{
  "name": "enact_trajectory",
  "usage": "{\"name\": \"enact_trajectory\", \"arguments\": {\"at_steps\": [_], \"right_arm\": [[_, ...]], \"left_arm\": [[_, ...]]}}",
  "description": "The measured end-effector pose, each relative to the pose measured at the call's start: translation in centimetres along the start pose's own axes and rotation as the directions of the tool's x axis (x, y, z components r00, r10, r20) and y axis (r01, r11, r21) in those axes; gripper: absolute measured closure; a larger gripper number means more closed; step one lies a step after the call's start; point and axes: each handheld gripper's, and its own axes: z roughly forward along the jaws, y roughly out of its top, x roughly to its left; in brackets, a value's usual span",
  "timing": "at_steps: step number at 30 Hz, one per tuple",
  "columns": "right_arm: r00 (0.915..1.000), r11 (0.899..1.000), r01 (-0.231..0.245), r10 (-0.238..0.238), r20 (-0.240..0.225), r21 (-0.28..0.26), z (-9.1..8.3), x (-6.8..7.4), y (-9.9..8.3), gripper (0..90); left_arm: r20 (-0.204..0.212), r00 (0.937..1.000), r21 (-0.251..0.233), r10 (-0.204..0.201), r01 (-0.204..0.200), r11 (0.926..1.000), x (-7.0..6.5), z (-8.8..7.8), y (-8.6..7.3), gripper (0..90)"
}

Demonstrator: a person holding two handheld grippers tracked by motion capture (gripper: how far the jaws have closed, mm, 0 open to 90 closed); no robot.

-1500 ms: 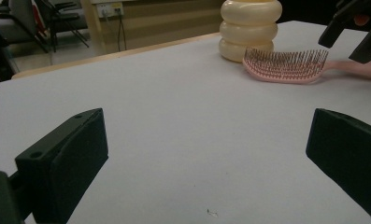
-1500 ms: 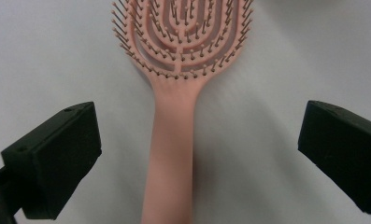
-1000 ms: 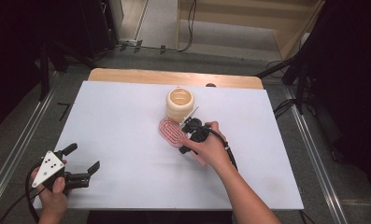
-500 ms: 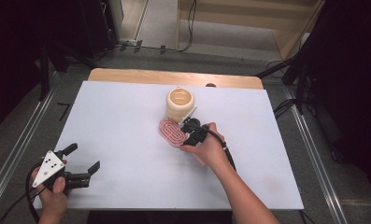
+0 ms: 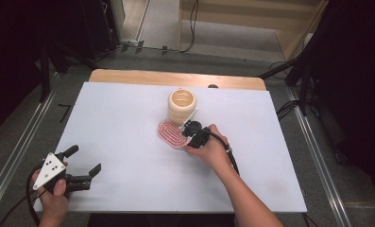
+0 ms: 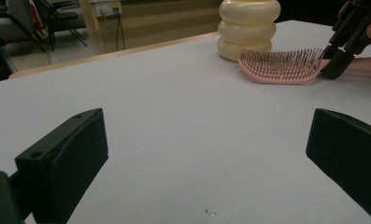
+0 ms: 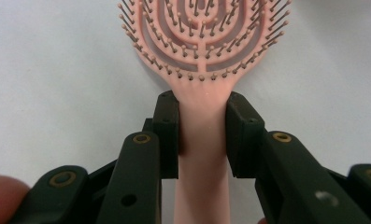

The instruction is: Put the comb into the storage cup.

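A pink hairbrush lies bristles up on the white table, just in front of a cream ribbed container. My right gripper is shut on the brush's handle. In the right gripper view the two black jaws press both sides of the handle just below the brush head. My left gripper stands open near the table's front left corner, holding nothing. In the left gripper view its jaws stand wide apart, with the hairbrush and the container far ahead.
A strip of wooden tabletop shows beyond the white surface's far edge. Metal rails run along both sides of the table. Cables lie on the floor behind it.
The right gripper and the brush have shifted very slightly to the left. The left gripper has not moved.
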Motion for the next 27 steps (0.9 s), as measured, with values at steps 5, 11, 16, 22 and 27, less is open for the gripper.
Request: {"name": "enact_trajectory", "arguments": {"at_steps": [5, 11, 16, 22, 27], "right_arm": [[0.9999, 1.0, 0.01, -0.01, 0.004, 0.001, 0.0, 0.1, -0.1, 67.7], [0.9997, 0.999, 0.024, -0.025, -0.008, -0.022, -0.2, 0.3, -0.2, 67.8], [0.9993, 0.999, 0.037, -0.037, 0.0, -0.025, -0.2, 0.5, -0.4, 67.9], [0.9993, 0.997, 0.036, -0.035, 0.012, -0.067, -0.7, 0.4, -0.8, 68.0], [0.9996, 0.992, 0.028, -0.028, 0.006, -0.119, -1.0, 0.2, -1.3, 68.0]], "left_arm": [[-0.001, 1.0, 0.002, 0.003, -0.003, 1.0, 0.0, 0.0, 0.0, 0.0], [0.001, 1.0, -0.001, -0.003, 0.003, 1.0, 0.0, 0.0, 0.0, 0.0], [0.0, 1.0, -0.001, -0.009, 0.009, 1.0, 0.1, 0.0, 0.0, 0.0], [-0.004, 1.0, 0.001, -0.008, 0.008, 1.0, 0.1, 0.0, 0.0, 0.0], [-0.005, 1.0, 0.001, -0.004, 0.005, 1.0, 0.1, 0.0, 0.1, 0.0]]}}
